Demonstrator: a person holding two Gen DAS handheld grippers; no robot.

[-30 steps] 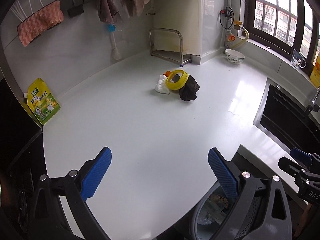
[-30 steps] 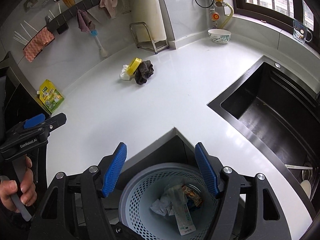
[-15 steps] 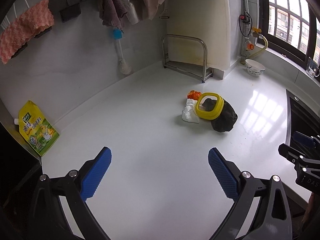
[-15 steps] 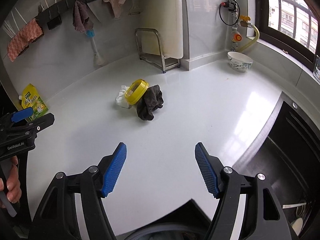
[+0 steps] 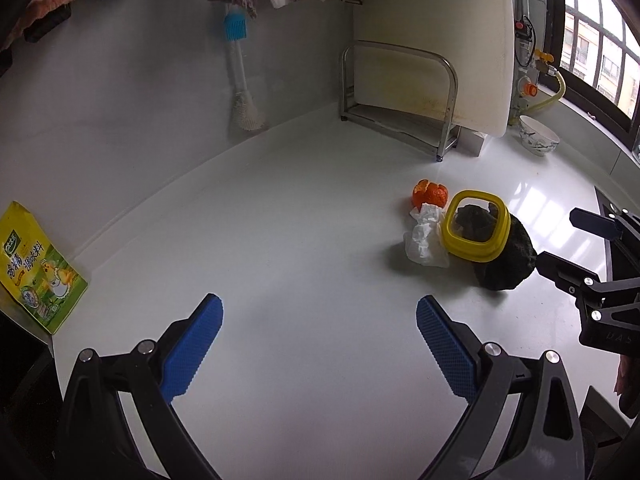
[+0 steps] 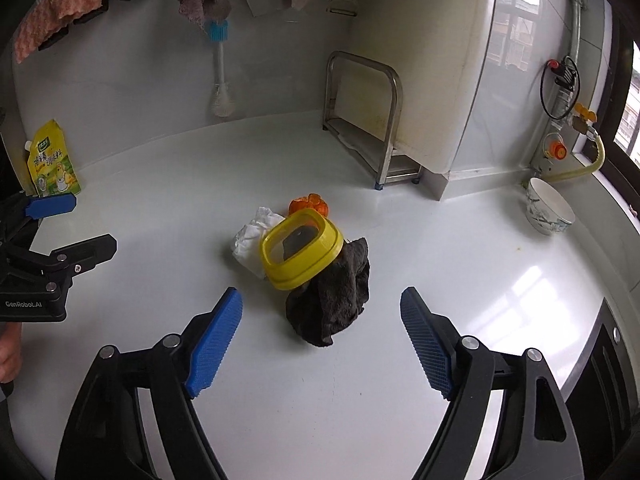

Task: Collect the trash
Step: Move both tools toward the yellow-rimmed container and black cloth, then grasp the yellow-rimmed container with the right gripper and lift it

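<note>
A small pile lies on the white counter point(image 6: 160, 208): a yellow plastic ring lid point(image 6: 302, 254) leaning on a dark crumpled cloth point(image 6: 332, 300), a crumpled white tissue point(image 6: 250, 236) and orange peel point(image 6: 310, 204) behind. In the left wrist view the same lid point(image 5: 476, 230), cloth point(image 5: 506, 260), tissue point(image 5: 424, 236) and peel point(image 5: 430, 194) sit ahead to the right. My right gripper point(image 6: 320, 340) is open and empty, just short of the cloth. My left gripper point(image 5: 318, 344) is open and empty, left of the pile.
A yellow-green seasoning pouch point(image 5: 34, 272) leans at the far left wall. A steel rack point(image 6: 368, 120) with a white cutting board stands behind the pile. A patterned bowl point(image 6: 548, 208) sits at the right. A brush point(image 6: 220, 76) and cloths hang on the wall. The sink edge point(image 6: 608, 344) lies right.
Both grippers moved forward over the counter, away from the trash basket, which has left view. The pile is much closer in both views. Both stay open.
</note>
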